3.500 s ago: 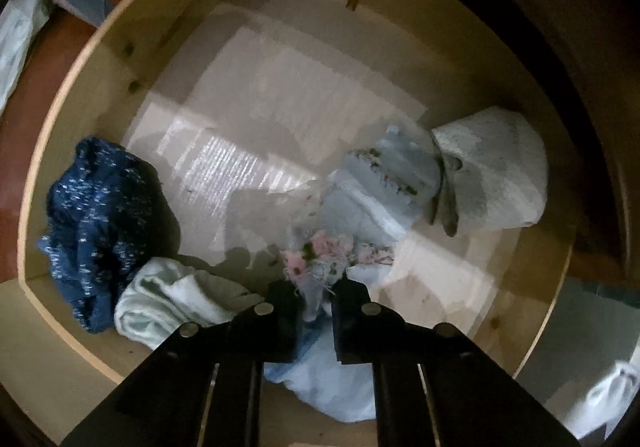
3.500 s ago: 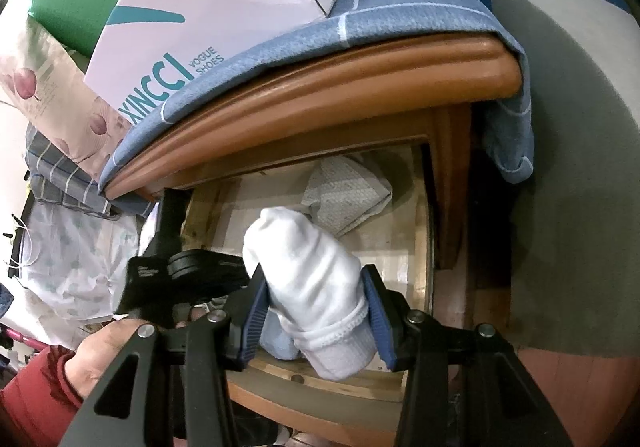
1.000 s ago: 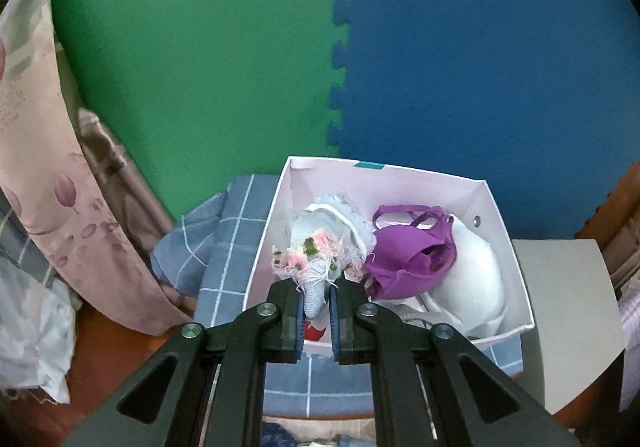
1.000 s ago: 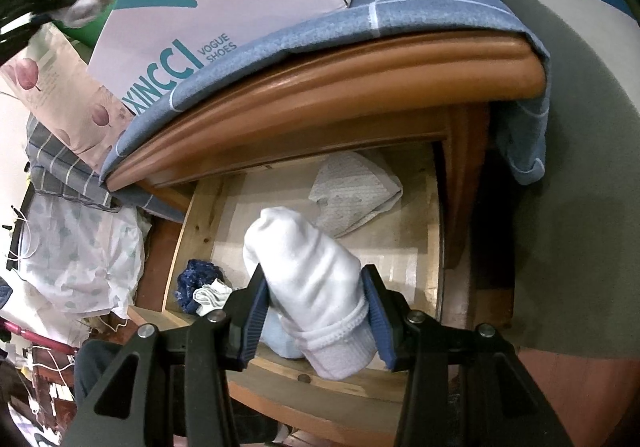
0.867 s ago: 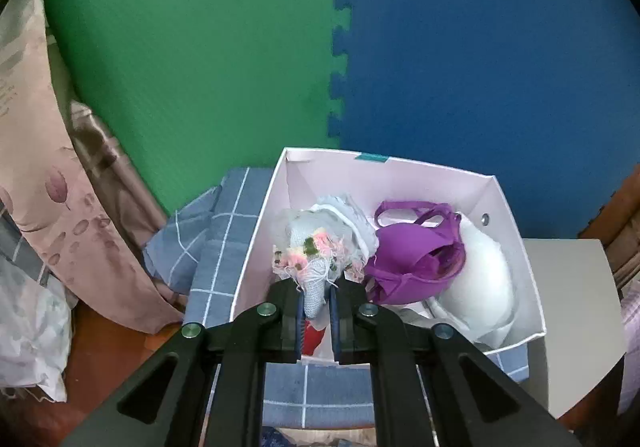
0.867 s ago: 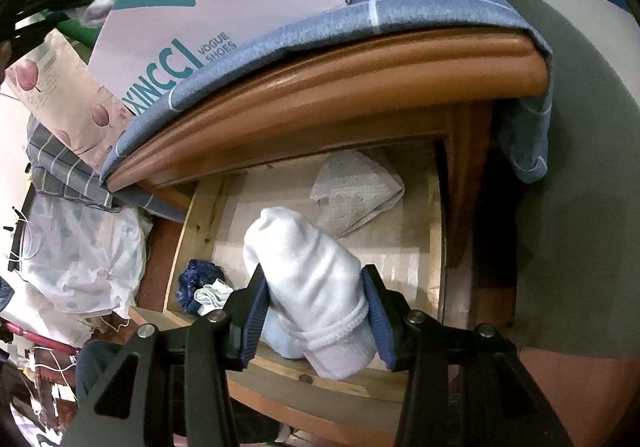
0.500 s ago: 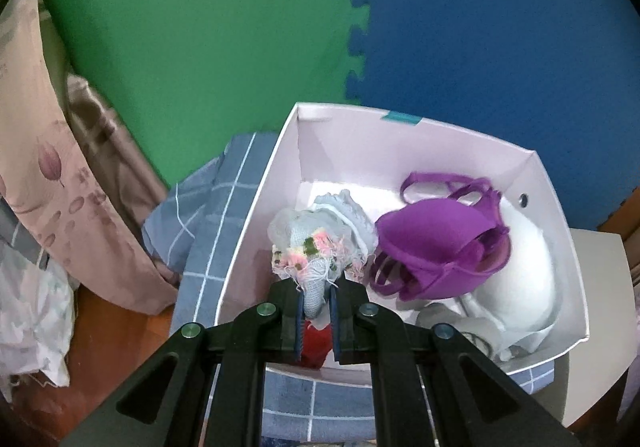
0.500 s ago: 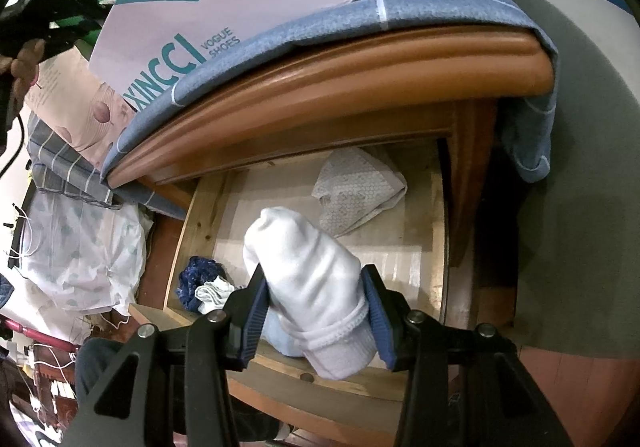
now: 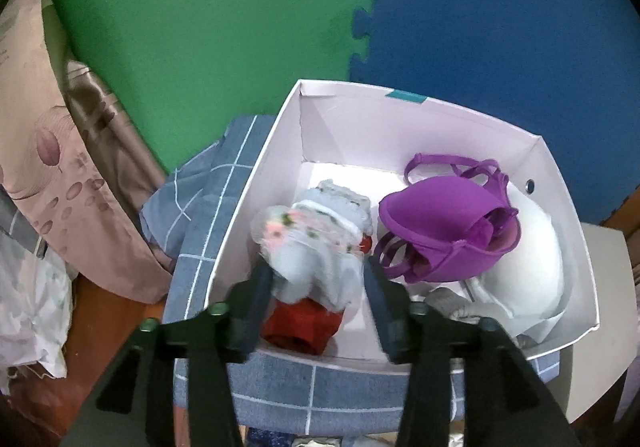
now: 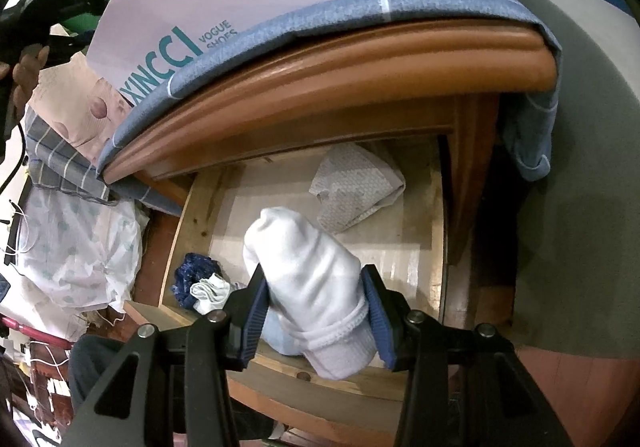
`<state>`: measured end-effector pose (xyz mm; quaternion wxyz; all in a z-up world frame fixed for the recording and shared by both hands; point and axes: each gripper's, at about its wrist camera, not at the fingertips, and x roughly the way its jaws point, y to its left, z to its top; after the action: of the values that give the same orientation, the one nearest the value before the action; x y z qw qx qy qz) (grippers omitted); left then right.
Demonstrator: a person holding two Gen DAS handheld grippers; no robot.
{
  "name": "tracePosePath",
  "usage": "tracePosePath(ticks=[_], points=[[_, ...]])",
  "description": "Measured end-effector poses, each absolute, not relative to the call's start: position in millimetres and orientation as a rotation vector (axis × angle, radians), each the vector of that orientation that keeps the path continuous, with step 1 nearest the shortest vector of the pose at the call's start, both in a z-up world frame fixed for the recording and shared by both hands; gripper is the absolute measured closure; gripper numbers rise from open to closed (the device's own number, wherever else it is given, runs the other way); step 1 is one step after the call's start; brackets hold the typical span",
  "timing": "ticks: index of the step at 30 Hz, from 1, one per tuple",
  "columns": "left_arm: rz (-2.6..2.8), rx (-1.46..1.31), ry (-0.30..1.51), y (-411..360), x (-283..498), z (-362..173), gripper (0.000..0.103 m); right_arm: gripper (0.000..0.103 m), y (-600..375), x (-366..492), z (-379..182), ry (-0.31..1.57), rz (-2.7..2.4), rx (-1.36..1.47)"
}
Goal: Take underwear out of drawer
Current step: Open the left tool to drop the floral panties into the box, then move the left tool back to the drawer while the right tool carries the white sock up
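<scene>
My left gripper point(image 9: 316, 275) hangs over the pale pink shoe box point(image 9: 360, 119), its jaws opening. The frilly floral underwear point(image 9: 312, 243) sits blurred between them, loose of the pads, above a red garment point(image 9: 300, 323) in the box. A purple bra point(image 9: 440, 231) and a white bra point(image 9: 532, 259) fill the box's right side. My right gripper point(image 10: 316, 287) is shut on a rolled white garment point(image 10: 308, 267) above the open wooden drawer point(image 10: 416, 239). In the drawer lie a grey-white patterned piece point(image 10: 352, 187), a dark blue piece point(image 10: 192, 271) and a small white one point(image 10: 210, 293).
The box stands on a blue checked cloth point(image 9: 280, 387) that covers the brown nightstand top point(image 10: 360, 75). Green and blue foam mats point(image 9: 240, 27) form the wall behind. A flowered curtain point(image 9: 60, 187) and bedding point(image 10: 72, 243) crowd the left. A grey block point(image 10: 580, 127) stands on the right.
The left gripper has sunk closer to the box and its jaws have parted, so the floral underwear is slipping free. The right gripper and its white roll have not moved.
</scene>
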<state>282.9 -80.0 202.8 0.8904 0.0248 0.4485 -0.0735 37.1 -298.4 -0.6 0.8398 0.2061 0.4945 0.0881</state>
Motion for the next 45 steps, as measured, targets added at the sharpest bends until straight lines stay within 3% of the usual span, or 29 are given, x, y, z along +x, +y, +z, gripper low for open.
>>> tracePosePath(ticks=[10, 15, 21, 32, 45], points=[[-0.23, 0.004, 0.802, -71, 233, 229, 0.032, 0.057, -294, 38, -5, 1.056, 0.175, 0.41], [-0.206, 0.031, 0.706, -58, 182, 227, 0.026, 0.057, -289, 39, -7, 1.058, 0.172, 0.383], [-0.099, 0.06, 0.677, -27, 136, 187, 0.024, 0.057, -281, 41, -10, 1.062, 0.157, 0.333], [0.09, 0.019, 0.729, 31, 124, 108, 0.022, 0.057, -261, 31, 17, 1.004, 0.118, 0.163], [0.06, 0.062, 0.807, 37, 125, 90, 0.019, 0.057, -236, 24, 88, 0.979, 0.063, 0.015]])
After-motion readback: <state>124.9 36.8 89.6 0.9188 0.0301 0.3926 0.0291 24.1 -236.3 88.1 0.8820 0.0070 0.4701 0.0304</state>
